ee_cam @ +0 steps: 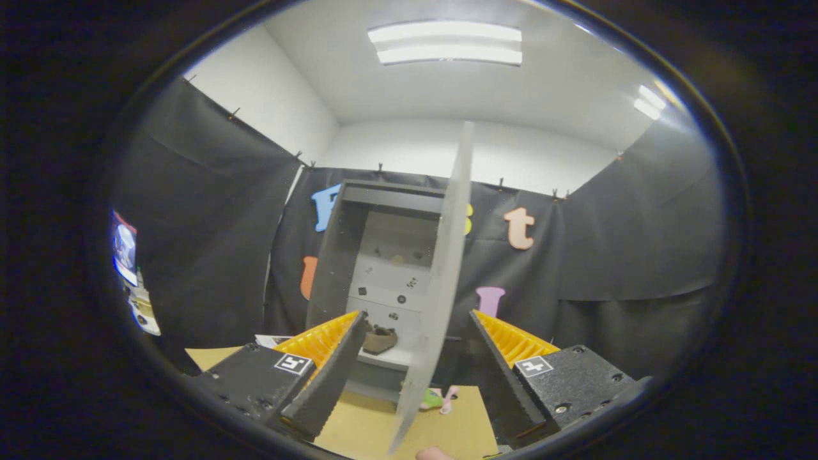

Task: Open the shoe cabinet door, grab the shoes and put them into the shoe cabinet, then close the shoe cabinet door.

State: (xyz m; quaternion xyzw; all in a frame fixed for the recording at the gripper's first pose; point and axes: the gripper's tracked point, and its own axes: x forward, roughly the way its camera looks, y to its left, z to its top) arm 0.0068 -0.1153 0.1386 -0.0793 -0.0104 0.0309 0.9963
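The grey shoe cabinet stands open against the black cloth wall, its pale shelves showing. A brown shoe lies on the bottom shelf, just beyond my left fingertip. The cabinet door is swung out towards me and seen edge-on, a tall pale slab that runs down between my two fingers. My gripper is open, its fingers spread wide on either side of the door's edge, and neither one presses on it.
A tan floor mat lies in front of the cabinet, with a small pink and green item on it by the door's foot. A lit screen hangs on the left wall. A person's fingertip pokes in below the door.
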